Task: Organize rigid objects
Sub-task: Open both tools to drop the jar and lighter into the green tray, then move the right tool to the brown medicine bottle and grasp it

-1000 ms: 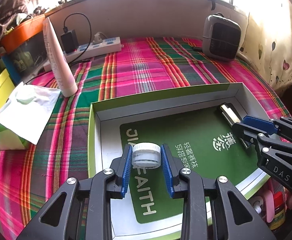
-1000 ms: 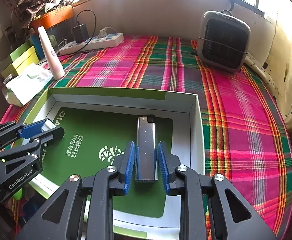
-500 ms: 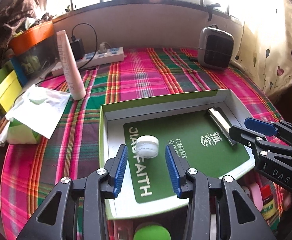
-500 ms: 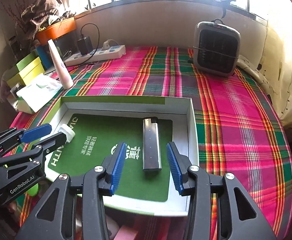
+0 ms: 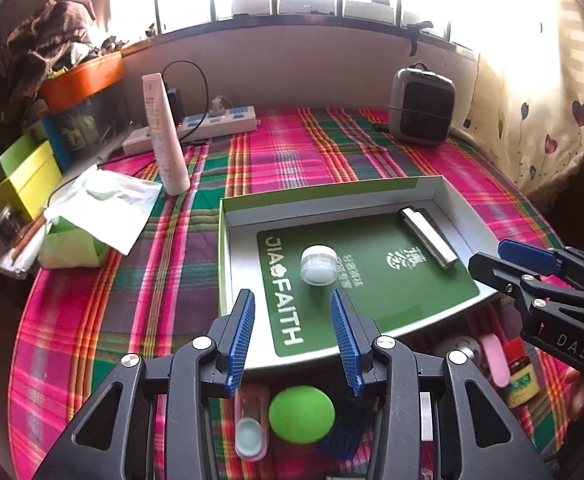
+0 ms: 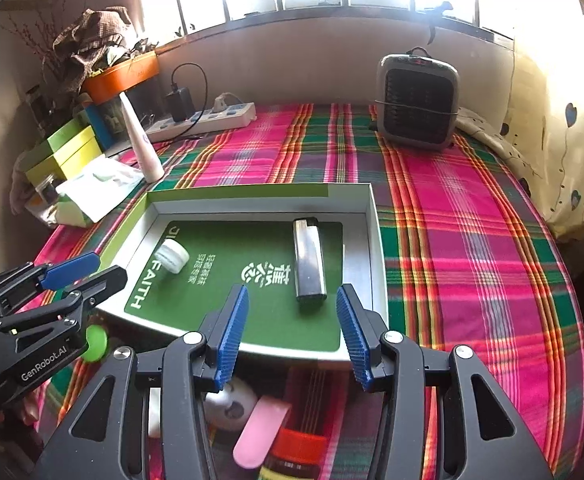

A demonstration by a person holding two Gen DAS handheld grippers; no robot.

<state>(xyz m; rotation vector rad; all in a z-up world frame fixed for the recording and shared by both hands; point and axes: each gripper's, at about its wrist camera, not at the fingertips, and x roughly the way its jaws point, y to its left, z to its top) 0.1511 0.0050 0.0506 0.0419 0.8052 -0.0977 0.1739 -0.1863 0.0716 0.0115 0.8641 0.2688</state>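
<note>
So far two things are in the box lid (image 5: 443, 190): a little white jar (image 5: 319, 266) sitting near the middle of the green insert, and a silver lighter (image 5: 427, 237) lying flat toward the right of the frame in the left wrist view. Both are loose, nothing gripping them. The left gripper (image 5: 292, 338) is spread with nothing between its blue pads, hanging just short of the jar. The right gripper (image 6: 292, 330) is opening a bit more, and it's empty too, with the lighter (image 6: 309, 260) lying just past its tips.

What's left, I'd guess, is the pile at the bottom of the frame, in front of the lid: a green ball (image 5: 301, 414), a pink spoon thing (image 5: 250, 426), a pink oval piece (image 6: 262, 430), a small white round toy (image 6: 230, 406) and a little bottle with a red cap (image 5: 521, 372). Looks like the job is maybe a third done.

Around it: a white tube (image 5: 166, 136) standing upper left, a power strip (image 5: 196, 128) behind it, a tissue box (image 5: 88, 220) on the left, and a small heater (image 6: 417, 102) upper right. None of that is in the way really. The lid's near rim is the only thing to clear when carrying stuff in.
</note>
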